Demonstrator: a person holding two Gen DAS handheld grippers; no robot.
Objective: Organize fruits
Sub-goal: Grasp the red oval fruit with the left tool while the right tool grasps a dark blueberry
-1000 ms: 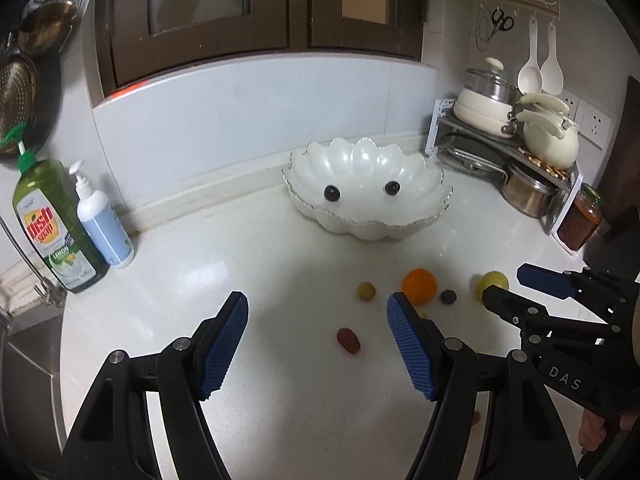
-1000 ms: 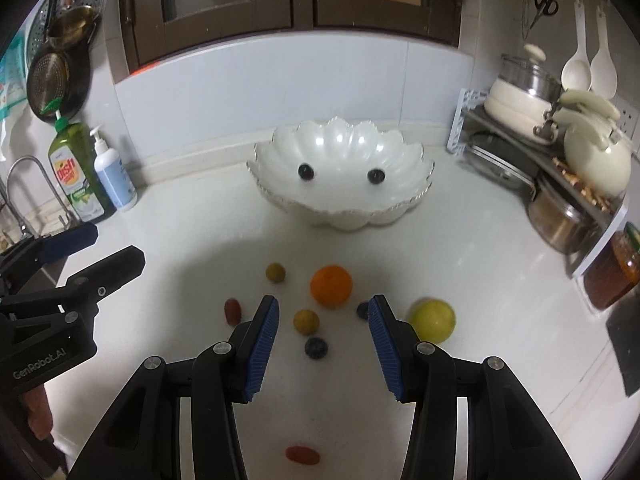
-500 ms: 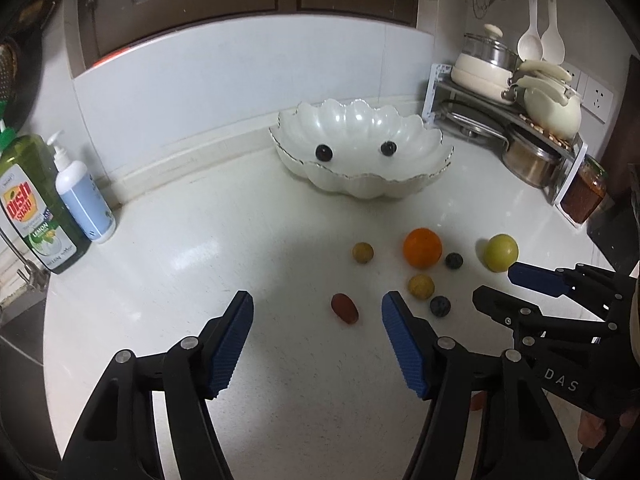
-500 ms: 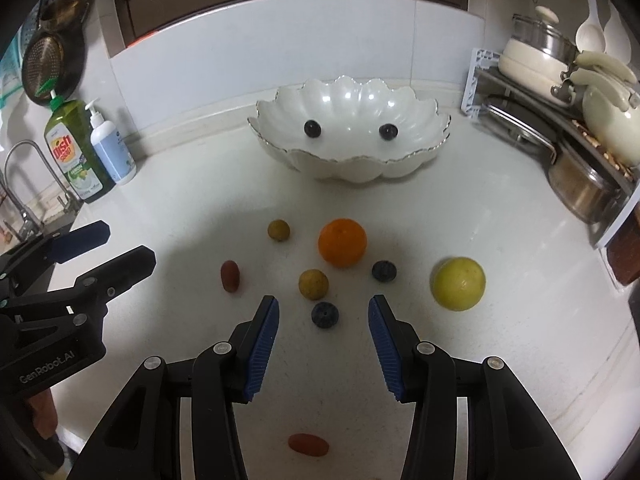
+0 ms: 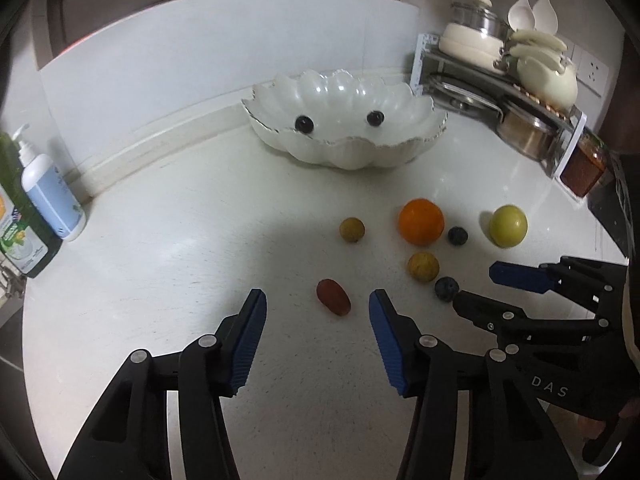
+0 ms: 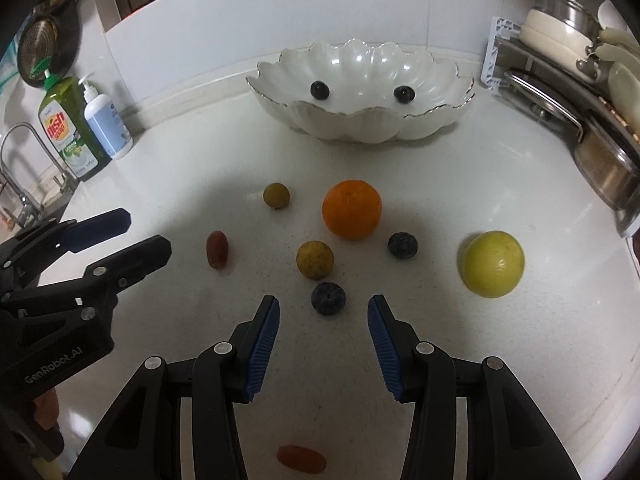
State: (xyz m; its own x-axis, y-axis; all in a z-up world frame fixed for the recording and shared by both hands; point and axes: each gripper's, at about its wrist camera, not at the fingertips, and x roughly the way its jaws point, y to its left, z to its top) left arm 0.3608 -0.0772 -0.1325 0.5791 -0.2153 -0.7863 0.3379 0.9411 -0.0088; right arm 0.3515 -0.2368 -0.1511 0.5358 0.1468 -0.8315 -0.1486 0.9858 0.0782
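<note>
Both tools lower and nearer than a second ago, jaws apart: left tool (image 5: 318, 310) brackets red grape tomato (image 5: 333, 297), right tool (image 6: 323, 309) brackets blueberry (image 6: 328, 298); probably grasps next.

two blueberries (image 6: 320, 90) inside the shell bowl (image 6: 440, 120); other fruits (image 6: 351, 209) scattered in front.

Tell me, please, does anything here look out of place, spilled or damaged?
Nothing looks spilled or damaged. One red fruit lies apart from the other loose fruit, on the counter below the right gripper. The shell-shaped bowl holds only two dark berries.
</note>
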